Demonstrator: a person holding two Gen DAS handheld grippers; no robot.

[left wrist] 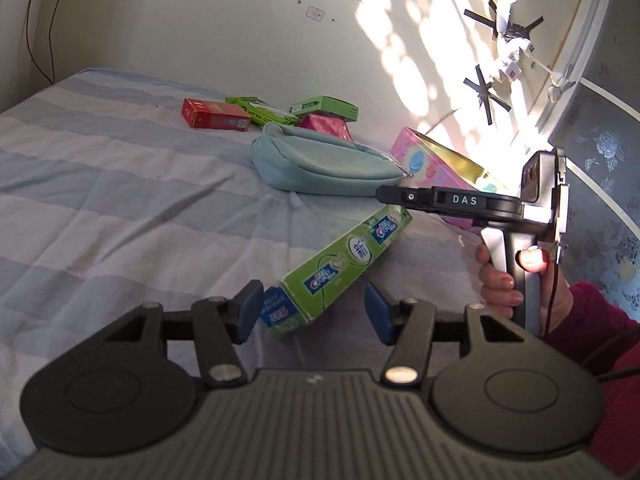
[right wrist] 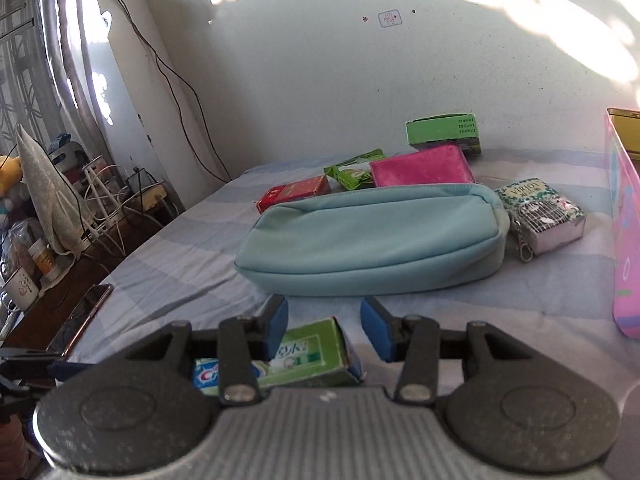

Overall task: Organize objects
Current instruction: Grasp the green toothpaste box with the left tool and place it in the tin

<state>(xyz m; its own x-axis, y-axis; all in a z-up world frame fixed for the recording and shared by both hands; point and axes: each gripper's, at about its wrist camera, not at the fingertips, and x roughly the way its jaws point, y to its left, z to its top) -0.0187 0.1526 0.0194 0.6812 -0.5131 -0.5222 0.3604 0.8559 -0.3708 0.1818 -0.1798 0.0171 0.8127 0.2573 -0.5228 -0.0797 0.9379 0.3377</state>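
A green toothpaste box [left wrist: 340,264] lies slanted on the striped bed sheet [left wrist: 100,200]. My left gripper [left wrist: 312,314] is open around its near end; the left pad is close against the box and the right pad stands clear of it. In the right wrist view the box's other end [right wrist: 312,356] shows low between the fingers of my right gripper [right wrist: 326,328], also open, with a gap at the right pad. From the left wrist view the right gripper [left wrist: 386,195] shows side-on above the box's far end, held by a hand [left wrist: 500,284].
A light blue pouch [right wrist: 372,240] lies just beyond the box. Behind it are a red box [right wrist: 294,194], two green boxes [right wrist: 354,170] [right wrist: 442,130] and a pink box [right wrist: 420,168]. A patterned small pack [right wrist: 540,216] and a pink tin [right wrist: 624,240] are right; a cluttered side table [right wrist: 60,220] left.
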